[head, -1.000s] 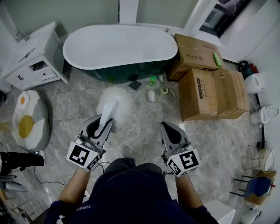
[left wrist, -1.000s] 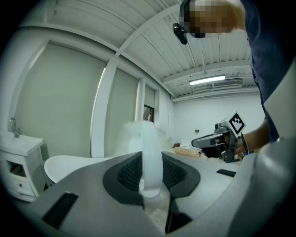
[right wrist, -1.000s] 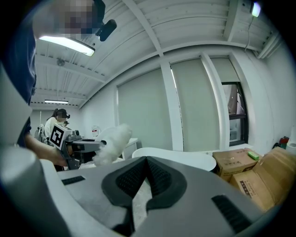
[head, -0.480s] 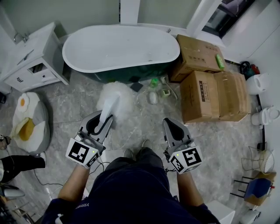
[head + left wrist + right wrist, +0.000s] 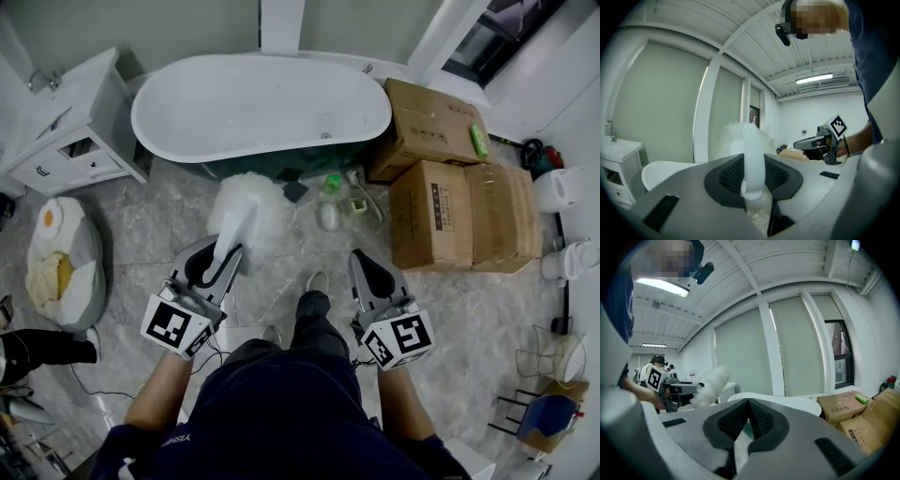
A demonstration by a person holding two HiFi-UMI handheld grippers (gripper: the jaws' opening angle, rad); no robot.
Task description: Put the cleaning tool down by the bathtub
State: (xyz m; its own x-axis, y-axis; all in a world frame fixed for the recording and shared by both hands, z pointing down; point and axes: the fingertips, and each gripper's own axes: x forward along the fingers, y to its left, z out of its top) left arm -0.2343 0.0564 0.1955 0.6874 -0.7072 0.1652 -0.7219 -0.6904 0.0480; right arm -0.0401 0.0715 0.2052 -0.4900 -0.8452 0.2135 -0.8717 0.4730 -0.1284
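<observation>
Carry step, I'd say. The left gripper (image 5: 221, 261) has its jaws clamped part-way open on the flat white plastic handle of the cleaning tool (image 5: 249, 201). It's a duster with a fluffy, cloud-like white head, held out over the grey marble-look floor (image 5: 450, 300), short of the bathtub (image 5: 262, 108). The right gripper (image 5: 367, 267) has its jaws closed together, nothing in them. Next: get closer to the glossy white oval tub, lower the duster to the tiles beside its dark base, then release.

Legible text: none. Cardboard boxes (image 5: 450, 211), standing right of the bathtub (image 5: 261, 108), are showing dark printed panels and labels, all too small and blurred for reading any word or number.
</observation>
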